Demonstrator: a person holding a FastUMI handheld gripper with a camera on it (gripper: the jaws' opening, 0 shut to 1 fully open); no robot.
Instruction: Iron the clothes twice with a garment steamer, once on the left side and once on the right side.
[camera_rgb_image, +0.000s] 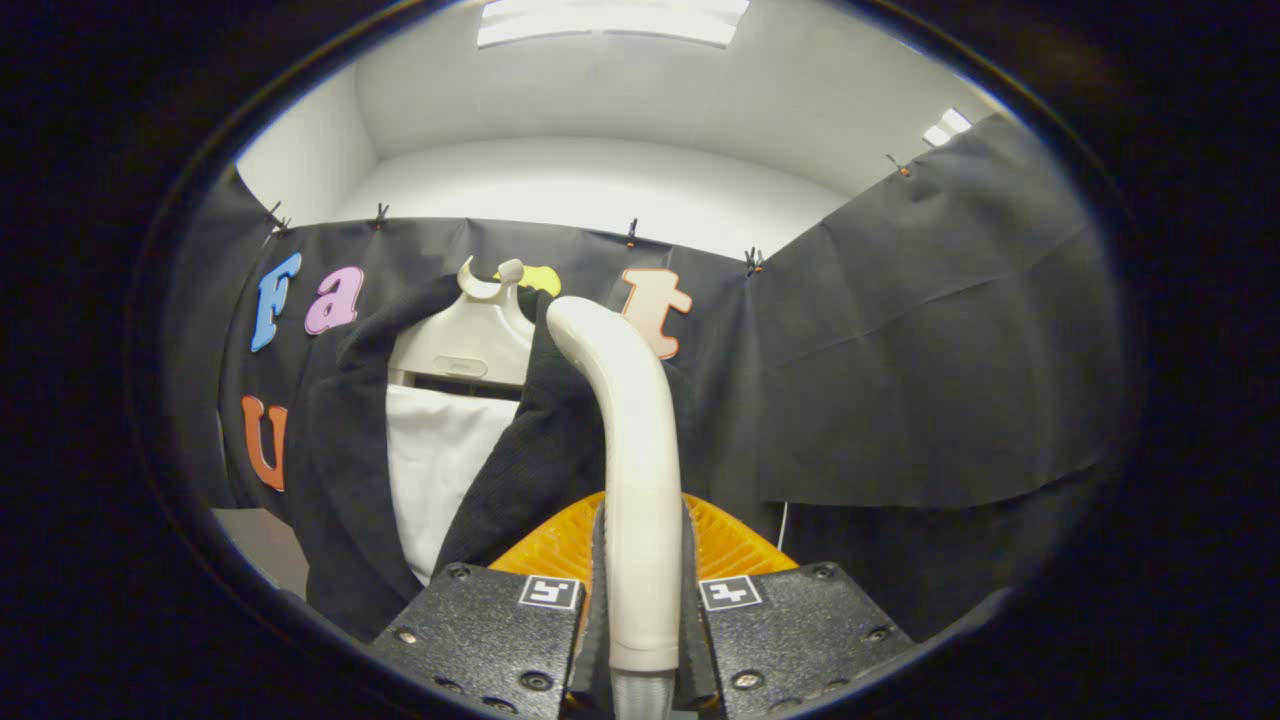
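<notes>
My gripper (641, 560) is shut on the white handle of the garment steamer (630, 440), which rises between the fingers and curves forward at its top. Its head rests against the right front of a dark jacket (520, 450), near the collar. The jacket hangs open on a cream hanger (470, 345) over a white board (440, 470). The jacket's left front (340, 480) hangs to the left of the board. The steamer's face is hidden behind its own neck.
Black cloth (930, 350) forms the booth wall behind and to the right of the jacket, clipped along its top edge. A pale wall and ceiling lights (610, 20) show above. A strip of light surface (260, 545) lies low beside the jacket's left front.
</notes>
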